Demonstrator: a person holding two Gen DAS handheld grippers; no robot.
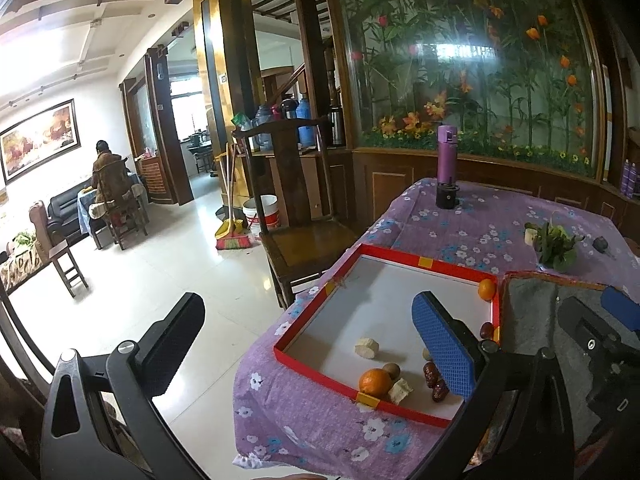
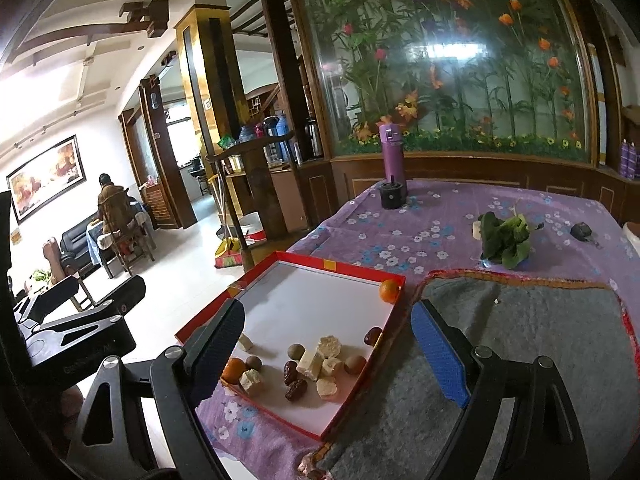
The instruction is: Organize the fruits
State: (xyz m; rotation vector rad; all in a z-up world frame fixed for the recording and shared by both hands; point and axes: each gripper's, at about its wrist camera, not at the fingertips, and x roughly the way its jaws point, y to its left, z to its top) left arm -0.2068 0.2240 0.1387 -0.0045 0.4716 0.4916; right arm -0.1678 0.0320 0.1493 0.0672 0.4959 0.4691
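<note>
Left wrist view: my left gripper [image 1: 316,344] is spread wide and empty, its blue pad [image 1: 444,350] hiding part of the fruits in the red tray [image 1: 320,376]. My right gripper [image 2: 336,350] also gapes over that tray; the small brown fruits [image 2: 297,351] are hard to identify.

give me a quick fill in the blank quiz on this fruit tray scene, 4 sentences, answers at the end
1. The fruit lies in a shallow tray with a ____ rim.
2. One orange sits alone in the tray's far ____.
3. Behind the small black pot stands a tall ____ bottle.
4. The right gripper and the left gripper both have their jaws ____, holding nothing.

Missing words: red; corner; purple; open
</note>
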